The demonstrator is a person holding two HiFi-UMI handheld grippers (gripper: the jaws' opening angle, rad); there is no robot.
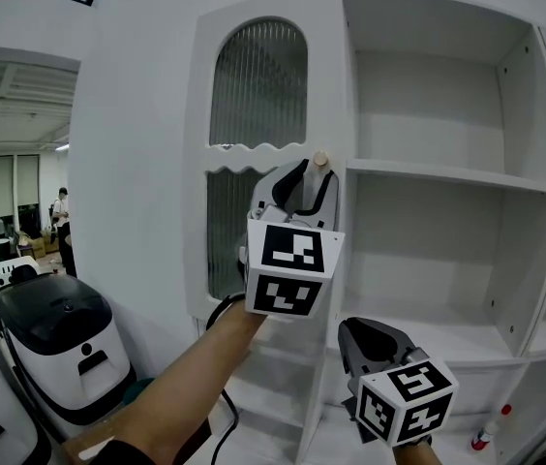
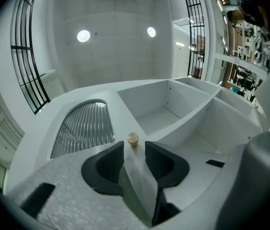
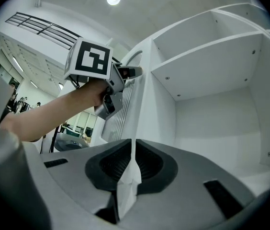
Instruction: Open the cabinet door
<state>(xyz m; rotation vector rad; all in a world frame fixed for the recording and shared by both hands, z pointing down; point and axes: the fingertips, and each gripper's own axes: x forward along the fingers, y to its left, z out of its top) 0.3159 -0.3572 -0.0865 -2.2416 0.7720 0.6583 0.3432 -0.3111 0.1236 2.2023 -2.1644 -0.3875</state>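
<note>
cabinet door [image 1: 263, 85] stands swung out from the left side of the white cabinet [image 1: 447, 172], shelves bare to its right. small round knob [image 1: 320, 159] sits on the door's right edge, about mid-height. left gripper [image 1: 304, 187] is raised to the knob, tilted up; in the left gripper view its jaws stand apart, the knob [image 2: 132, 138] just past the tips in line with the gap, pads not pressing it. right gripper [image 1: 375, 342] is held lower, near the bottom shelf, jaws closed together on nothing.
</note>
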